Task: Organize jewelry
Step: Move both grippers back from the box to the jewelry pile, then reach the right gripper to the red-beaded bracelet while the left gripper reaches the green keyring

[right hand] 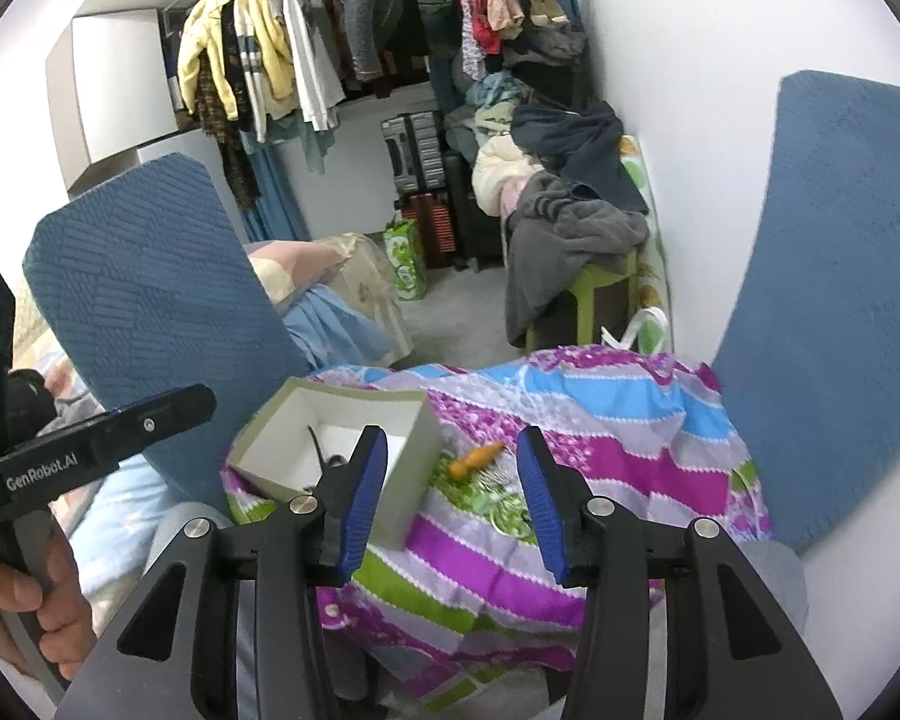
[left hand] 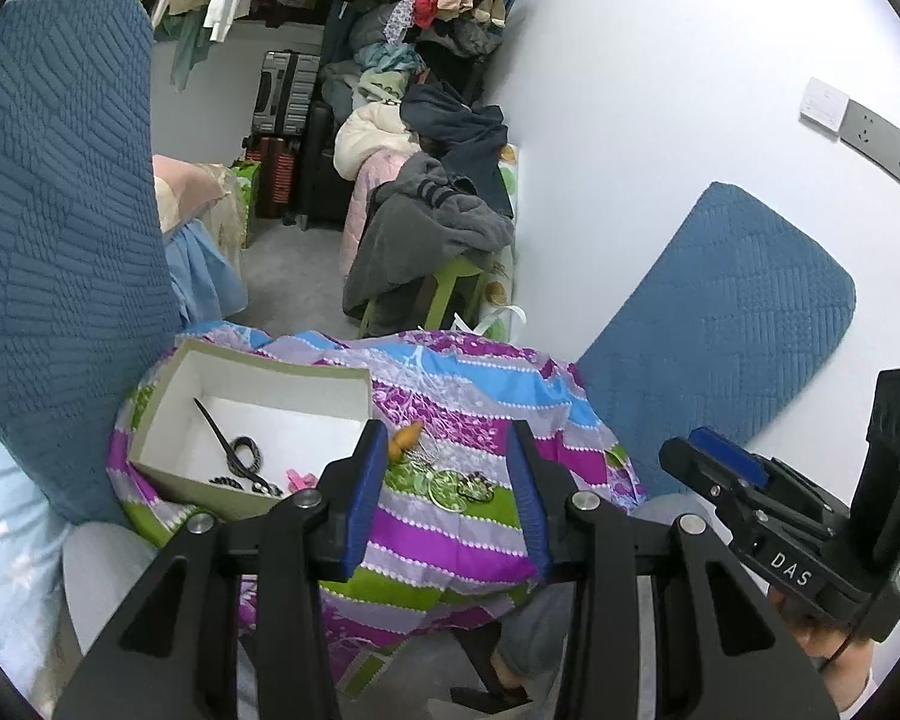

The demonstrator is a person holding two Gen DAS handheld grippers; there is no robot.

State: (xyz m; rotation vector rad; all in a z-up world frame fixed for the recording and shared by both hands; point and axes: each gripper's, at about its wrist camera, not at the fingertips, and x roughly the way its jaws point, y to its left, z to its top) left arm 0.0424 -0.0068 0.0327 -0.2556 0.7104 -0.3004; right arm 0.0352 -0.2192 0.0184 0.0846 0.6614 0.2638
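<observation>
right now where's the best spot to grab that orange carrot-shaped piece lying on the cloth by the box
Probably across the middle of the orange carrot-shaped piece, coming from above with fingers either side of its long axis. It lies flat on the striped cloth, tapering up and to the right in the right wrist view, rounder at the lower left. The white box stands close on its left and thin rings lie just below it, so descending keeps clear of both.

The left hand-held gripper (left hand: pixel 447 492) is covering the box's (left hand: pixel 210 483) near right corner, and the dark hair ties (left hand: pixel 247 456) inside are staying too small to sort. At one o'clock from that box, the small jewelry pile (left hand: pixel 456 483) is blurring together. In the right wrist view, the right hand-held gripper (right hand: pixel 453 495) is hiding the box's contents and the pile's right edge.
</observation>
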